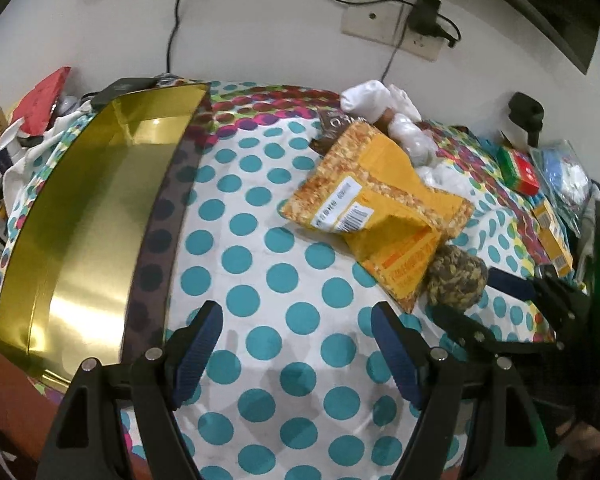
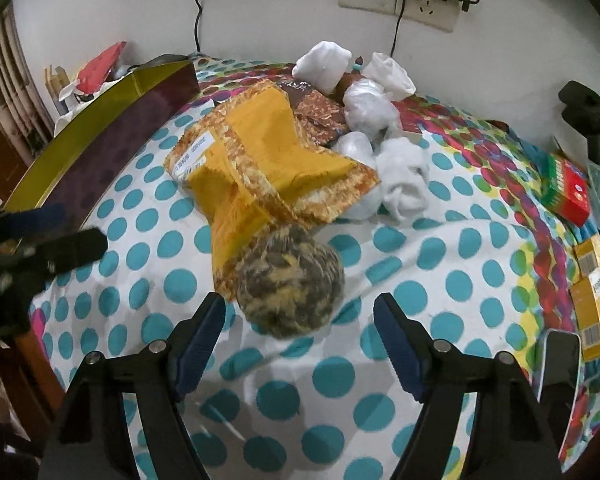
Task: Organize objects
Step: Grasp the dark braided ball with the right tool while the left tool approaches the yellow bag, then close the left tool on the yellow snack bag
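1. Two hand-held grippers hover over a polka-dot cloth (image 1: 260, 240).
2. The left gripper (image 1: 296, 344) has its jaws spread wide, with nothing but dotted cloth between them.
3. The right gripper (image 2: 300, 344) is also released; its fingers stand apart on either side of one mottled brown-and-yellow woolly ball (image 2: 290, 282), which lies just ahead of the tips, untouched.
4. Beyond that ball lies one yellow snack packet (image 2: 268, 160), touching it, and a darker brown packet (image 2: 320, 110) partly under the yellow one.
5. Farther ahead sit about five white rolled bundles (image 2: 366, 110), clustered together.
6. To the left gripper's left stands one open gold-lined box (image 1: 92, 216).
7. Off to the right gripper's right lie one red-and-green carton (image 2: 568, 188) and two yellow cartons (image 2: 592, 300) at the cloth's edge.
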### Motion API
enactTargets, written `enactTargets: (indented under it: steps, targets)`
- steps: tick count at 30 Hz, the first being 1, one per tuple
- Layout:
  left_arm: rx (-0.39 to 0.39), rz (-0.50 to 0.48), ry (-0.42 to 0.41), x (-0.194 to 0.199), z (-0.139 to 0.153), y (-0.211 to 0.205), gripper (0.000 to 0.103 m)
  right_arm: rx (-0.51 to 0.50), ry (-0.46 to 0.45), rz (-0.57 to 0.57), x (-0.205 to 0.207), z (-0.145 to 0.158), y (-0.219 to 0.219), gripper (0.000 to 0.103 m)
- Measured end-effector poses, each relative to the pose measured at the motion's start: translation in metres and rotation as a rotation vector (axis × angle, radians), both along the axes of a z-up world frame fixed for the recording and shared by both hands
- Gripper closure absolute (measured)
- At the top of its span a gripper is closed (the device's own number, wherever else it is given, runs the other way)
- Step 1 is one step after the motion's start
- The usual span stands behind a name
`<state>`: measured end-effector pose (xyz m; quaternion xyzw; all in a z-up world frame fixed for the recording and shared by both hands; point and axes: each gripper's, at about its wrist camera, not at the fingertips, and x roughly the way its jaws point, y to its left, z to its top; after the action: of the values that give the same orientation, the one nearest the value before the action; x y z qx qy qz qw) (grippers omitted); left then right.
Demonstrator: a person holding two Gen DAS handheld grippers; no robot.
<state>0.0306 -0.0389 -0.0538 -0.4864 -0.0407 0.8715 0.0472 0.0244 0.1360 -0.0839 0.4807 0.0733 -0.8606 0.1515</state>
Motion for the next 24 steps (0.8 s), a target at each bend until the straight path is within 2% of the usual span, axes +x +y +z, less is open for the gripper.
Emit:
enactTargets:
  steps: [3, 7, 16, 22, 24]
  targets:
    - [0.000, -0.013, -0.012, -0.001, -0.005, 0.002, 0.024, 0.006, -0.010, 0.012, -0.005, -0.006, -0.005, 0.047]
    - [0.027, -0.016, -0.030, -0.004, -0.010, 0.001, 0.024, 0.001, -0.002, 0.017, -0.007, -0.011, -0.007, 0.050]
    - [0.073, -0.022, -0.049, -0.010, -0.015, 0.004, 0.024, -0.066, 0.004, -0.004, -0.005, -0.010, 0.006, 0.053]
    - [0.096, -0.051, -0.034, -0.013, -0.011, 0.012, 0.024, -0.079, 0.037, -0.027, 0.001, 0.001, 0.019, 0.053]
    - [0.082, -0.064, -0.021, -0.016, -0.008, 0.014, 0.024, -0.079, 0.042, -0.039, 0.002, 0.003, 0.026, 0.053]
